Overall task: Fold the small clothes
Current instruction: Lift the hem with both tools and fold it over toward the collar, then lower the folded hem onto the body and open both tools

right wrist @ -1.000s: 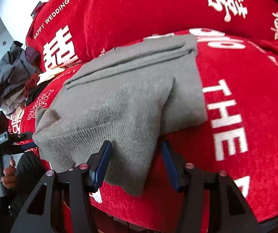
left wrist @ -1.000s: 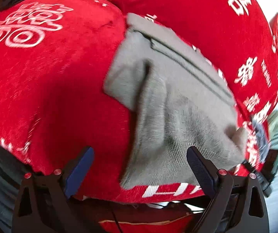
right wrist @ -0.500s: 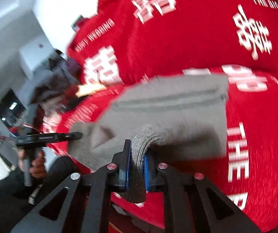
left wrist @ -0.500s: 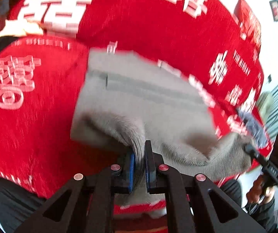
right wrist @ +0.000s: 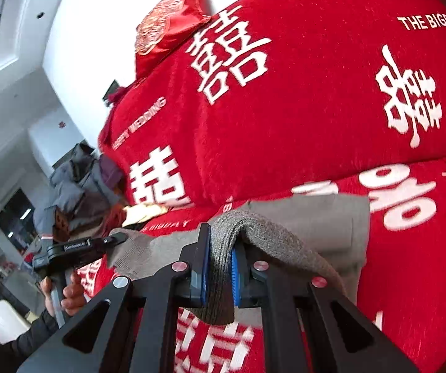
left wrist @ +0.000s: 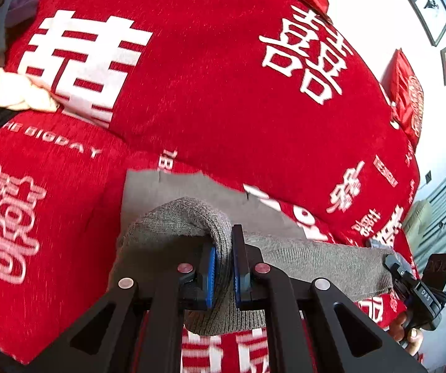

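A small grey knit garment (left wrist: 310,261) lies on a red sofa seat, its near edge lifted off the cushion. My left gripper (left wrist: 223,248) is shut on the left end of that near edge. My right gripper (right wrist: 218,250) is shut on the right end of the same grey garment (right wrist: 310,217). The cloth hangs stretched between the two grippers. The right gripper also shows at the far right of the left wrist view (left wrist: 409,276), and the left gripper shows at the left of the right wrist view (right wrist: 76,247).
The red sofa cover (left wrist: 223,77) with white lettering rises behind as a backrest. A cream cloth (left wrist: 14,93) and a heap of dark clothes (right wrist: 76,186) sit at the sofa's left end. Red satin cushions (right wrist: 167,28) lie along the top.
One second ago both grippers were open over the flat garment's near edge. They shut on it and have since raised the edge up and toward the backrest.
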Action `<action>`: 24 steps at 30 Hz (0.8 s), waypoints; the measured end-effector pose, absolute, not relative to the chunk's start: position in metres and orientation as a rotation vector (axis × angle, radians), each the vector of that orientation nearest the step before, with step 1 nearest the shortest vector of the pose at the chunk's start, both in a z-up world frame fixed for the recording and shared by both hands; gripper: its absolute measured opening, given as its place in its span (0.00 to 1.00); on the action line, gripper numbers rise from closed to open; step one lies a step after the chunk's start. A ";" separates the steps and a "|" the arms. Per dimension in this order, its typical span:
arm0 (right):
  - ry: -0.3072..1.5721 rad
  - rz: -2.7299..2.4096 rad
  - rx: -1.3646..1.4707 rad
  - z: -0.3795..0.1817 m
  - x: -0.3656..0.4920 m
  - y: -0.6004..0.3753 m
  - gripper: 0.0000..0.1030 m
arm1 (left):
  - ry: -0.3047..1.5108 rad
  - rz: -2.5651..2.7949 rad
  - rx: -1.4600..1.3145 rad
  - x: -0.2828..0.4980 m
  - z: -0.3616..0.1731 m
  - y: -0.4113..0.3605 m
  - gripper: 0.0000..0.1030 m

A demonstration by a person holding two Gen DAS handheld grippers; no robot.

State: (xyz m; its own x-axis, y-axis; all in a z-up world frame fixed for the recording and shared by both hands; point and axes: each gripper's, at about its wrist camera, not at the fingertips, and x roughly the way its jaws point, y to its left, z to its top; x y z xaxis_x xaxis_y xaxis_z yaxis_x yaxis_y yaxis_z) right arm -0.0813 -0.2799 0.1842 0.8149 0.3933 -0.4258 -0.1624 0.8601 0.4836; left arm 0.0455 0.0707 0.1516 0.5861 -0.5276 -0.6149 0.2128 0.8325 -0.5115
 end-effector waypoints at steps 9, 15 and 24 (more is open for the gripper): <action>0.693 0.166 0.478 0.135 0.054 -0.307 0.12 | 0.966 -0.364 -0.382 0.164 0.100 0.033 0.09; 0.855 0.086 0.505 0.064 0.114 -0.326 0.12 | 1.107 -0.294 -0.317 0.222 0.029 0.008 0.10; 0.977 0.030 0.762 0.029 0.136 -0.359 0.31 | 1.265 -0.389 -0.588 0.257 0.006 0.026 0.70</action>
State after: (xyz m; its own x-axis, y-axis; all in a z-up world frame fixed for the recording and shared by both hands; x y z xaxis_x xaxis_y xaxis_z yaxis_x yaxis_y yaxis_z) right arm 0.1359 -0.3591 0.0286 0.5802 0.3494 -0.7357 0.3043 0.7449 0.5938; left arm 0.2571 0.0257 0.0056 0.2670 -0.5778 -0.7712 -0.0442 0.7921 -0.6088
